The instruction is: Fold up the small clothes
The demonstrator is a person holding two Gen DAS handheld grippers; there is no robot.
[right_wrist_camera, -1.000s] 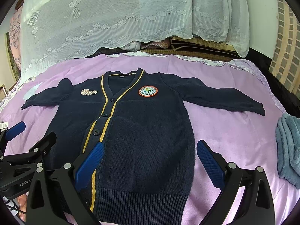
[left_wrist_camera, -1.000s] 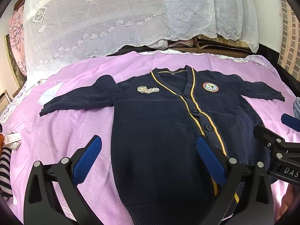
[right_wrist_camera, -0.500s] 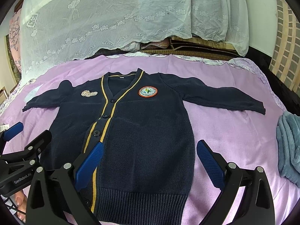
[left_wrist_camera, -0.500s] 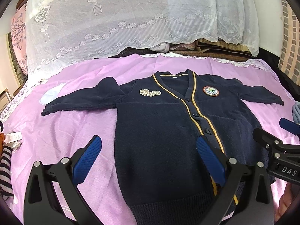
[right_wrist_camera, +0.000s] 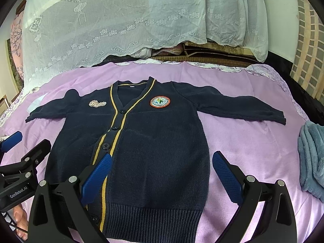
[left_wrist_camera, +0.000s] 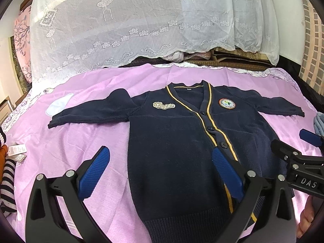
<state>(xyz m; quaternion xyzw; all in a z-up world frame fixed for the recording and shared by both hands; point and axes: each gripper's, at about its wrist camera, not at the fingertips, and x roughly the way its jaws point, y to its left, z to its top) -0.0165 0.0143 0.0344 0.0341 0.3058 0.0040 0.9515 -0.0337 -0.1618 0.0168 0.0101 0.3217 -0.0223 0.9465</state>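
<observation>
On the pink sheet (left_wrist_camera: 85, 141) a navy cardigan (left_wrist_camera: 172, 141) lies flat, front up, buttoned, sleeves out sideways. My left gripper (left_wrist_camera: 160, 174) and right gripper (right_wrist_camera: 162, 176) hang above its lower half, jaws spread wide, gripping nothing. Blue towel (right_wrist_camera: 311, 158) lies at right.

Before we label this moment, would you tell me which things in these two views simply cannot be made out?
- Cardigan hem, left wrist view: its nearest corners sit behind the left gripper fingers and the bottom edge.
- Round badge lettering, right wrist view: too small to read.
- Blue towel, right wrist view: cut off by the right edge.
- Striped fabric, left wrist view: cut off at the left edge, so what it is stays unclear.
</observation>
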